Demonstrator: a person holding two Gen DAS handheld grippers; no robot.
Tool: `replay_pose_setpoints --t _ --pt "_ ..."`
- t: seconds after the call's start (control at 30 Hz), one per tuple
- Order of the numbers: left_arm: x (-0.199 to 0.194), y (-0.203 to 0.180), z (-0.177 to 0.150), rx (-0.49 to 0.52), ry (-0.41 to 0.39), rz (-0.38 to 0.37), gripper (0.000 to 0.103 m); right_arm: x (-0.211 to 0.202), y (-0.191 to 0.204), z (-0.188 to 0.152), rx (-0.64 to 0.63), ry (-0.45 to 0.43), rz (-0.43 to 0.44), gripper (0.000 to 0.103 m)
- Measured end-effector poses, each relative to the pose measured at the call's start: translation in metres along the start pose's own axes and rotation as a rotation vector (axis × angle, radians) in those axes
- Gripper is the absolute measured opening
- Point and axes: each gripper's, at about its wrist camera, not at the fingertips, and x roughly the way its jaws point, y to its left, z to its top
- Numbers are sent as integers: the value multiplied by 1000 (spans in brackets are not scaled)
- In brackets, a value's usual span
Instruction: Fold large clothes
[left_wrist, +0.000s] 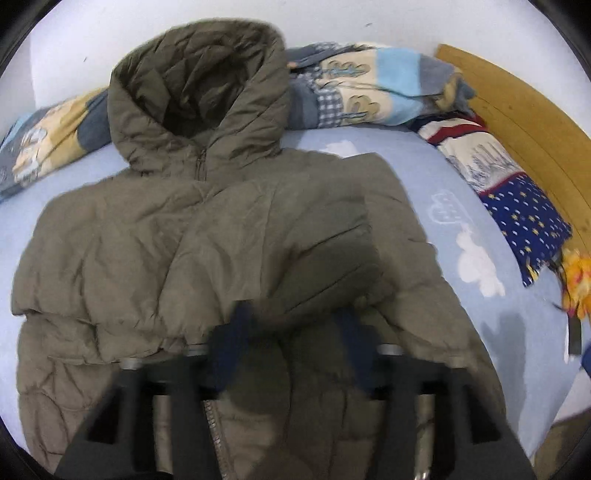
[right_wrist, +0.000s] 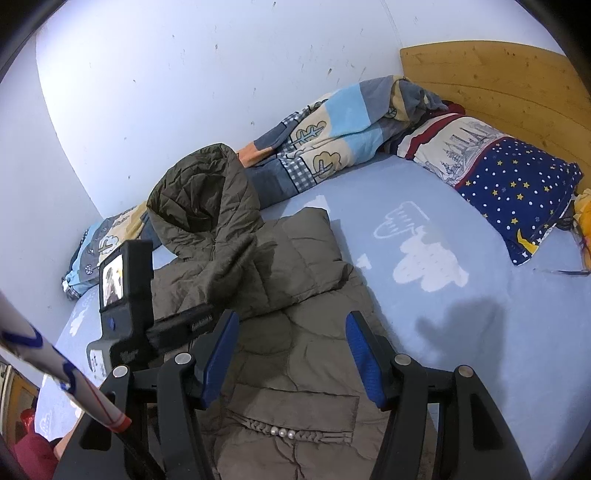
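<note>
Blue bed sheet (right_wrist: 461, 350), with the jacket (left_wrist: 147, 240) laid flat, one sleeve (left_wrist: 295, 221) already folded across. Both the left gripper (left_wrist: 295, 343) and right gripper (right_wrist: 291, 354) are held apart, nothing clamped. Probably the other sleeve gets grabbed next.

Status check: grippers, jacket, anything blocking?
Left gripper open over the folded-in sleeve, nothing pinched. Right gripper open above the jacket. Jacket flat on bed, hood up. Nothing blocking.

Olive hooded puffer jacket (left_wrist: 122, 236) flat on bed, front up, one sleeve folded across chest.
</note>
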Motion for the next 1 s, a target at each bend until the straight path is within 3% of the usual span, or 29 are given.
replay_pose_setpoints --t 0.1,0.2,0.37,0.47,0.53,0.6,0.73,0.87,0.9,1.0 --pt "-31 11 -1 34 -69 -32 60 1 2 0 1 -3 -5 65" --pt "-49 41 7 -10 -104 -5 60 1 2 -1 4 -7 -10 65" --pt "-41 132 21 -151 -69 240 60 4 1 -2 6 6 -12 65" --pt "-25 181 14 -249 -15 312 60 7 3 -3 -2 14 -12 65" --pt "-12 195 8 -263 14 311 60 9 5 -3 -13 19 -11 65" --pt "5 200 0 -270 60 286 60 11 7 -4 -21 24 -10 65" --pt "13 195 -8 -246 55 315 61 17 7 -5 -23 39 -15 65" --pt "-15 176 4 -241 -54 345 60 18 4 -6 -14 43 -16 65" --pt "-24 162 10 -212 -92 324 60 17 4 -6 -14 42 -18 65" --pt "-22 125 21 -143 -88 227 60 17 5 -7 -16 44 -17 65"
